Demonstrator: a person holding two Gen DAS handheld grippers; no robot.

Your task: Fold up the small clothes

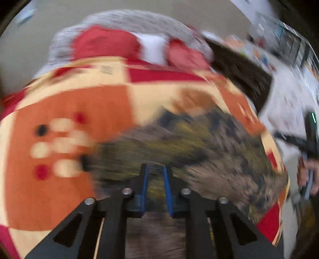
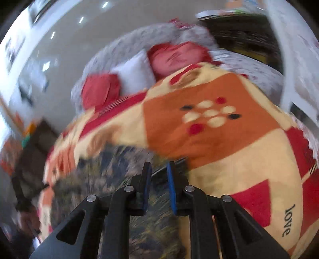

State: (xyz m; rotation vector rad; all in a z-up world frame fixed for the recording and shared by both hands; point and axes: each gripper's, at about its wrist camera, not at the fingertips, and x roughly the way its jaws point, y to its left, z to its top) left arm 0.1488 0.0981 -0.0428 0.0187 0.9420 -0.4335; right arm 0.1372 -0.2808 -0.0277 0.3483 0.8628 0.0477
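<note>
Nearest in the left wrist view, the left gripper [image 1: 155, 169] has its blue-padded fingers a narrow gap apart over the dark camouflage-patterned garment [image 1: 199, 151], which runs underneath them and out to the right. Whether any cloth is pinched between the pads is lost in the motion blur, so I cannot tell if it has a hold. The right gripper [image 2: 159, 167] is set the same way, narrowly parted above the garment [image 2: 111, 171], and its grip is just as unclear.

The garment lies on a patchwork bedspread [image 1: 65, 111] of orange, cream and red blocks. Beyond it, at the far end of the bed, sit red pillows [image 1: 103, 41] with a white pillow [image 1: 151, 47] between them, against a grey fuzzy blanket [image 1: 127, 18].

The risks, as I judge them:
- A fold carried out with only a shallow pinch could let the cloth slip free partway and land crooked.
- Closing too deep could catch the bedspread along with the garment and drag both.
- If one side has a hold and the other does not, the fold would skew.
- Both views are heavily smeared, suggesting fast motion, which makes a misjudged edge likelier.
</note>
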